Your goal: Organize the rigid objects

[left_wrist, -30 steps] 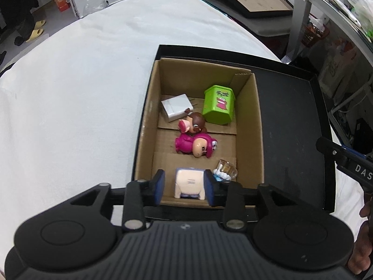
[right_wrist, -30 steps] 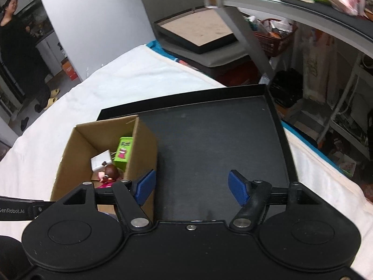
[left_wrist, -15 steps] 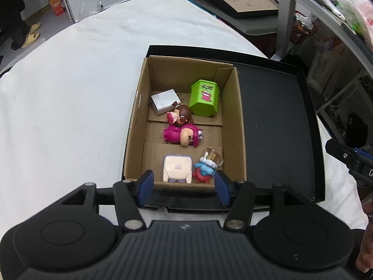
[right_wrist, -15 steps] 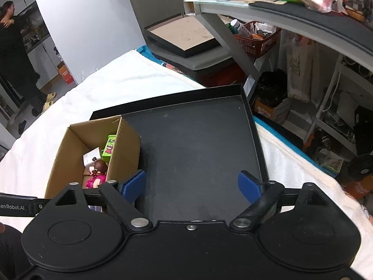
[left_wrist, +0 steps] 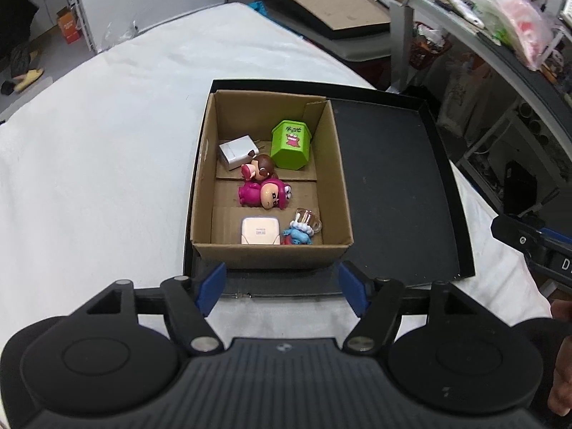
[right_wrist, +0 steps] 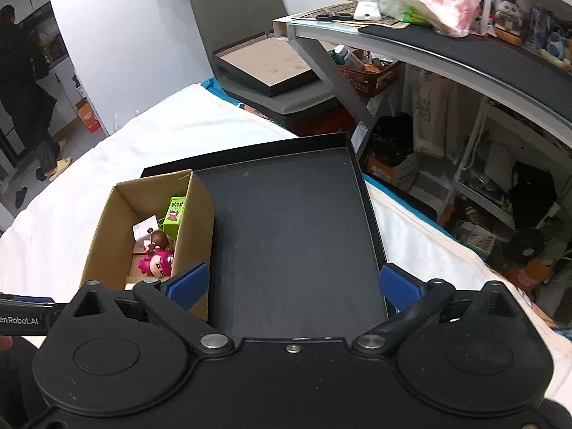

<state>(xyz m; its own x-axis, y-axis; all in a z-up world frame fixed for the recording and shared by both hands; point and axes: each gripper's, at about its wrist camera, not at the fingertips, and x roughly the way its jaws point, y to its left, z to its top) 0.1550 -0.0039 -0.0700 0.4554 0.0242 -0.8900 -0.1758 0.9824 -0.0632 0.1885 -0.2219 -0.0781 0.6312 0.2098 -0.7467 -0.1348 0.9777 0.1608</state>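
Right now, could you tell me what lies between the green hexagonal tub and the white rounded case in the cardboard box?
Left wrist view: the brown-haired figurine and magenta figurine.

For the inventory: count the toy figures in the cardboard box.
3. A brown-haired figure lies mid-box beside the white block; a pink figure lies just nearer; a small blue figure sits at the near wall. Nothing seems hidden.

walls: white (right_wrist: pixel 136 53); chair: grey (right_wrist: pixel 250 18); desk: cluttered glass-topped (right_wrist: pixel 429 57); floor: grey (left_wrist: pixel 53 68)
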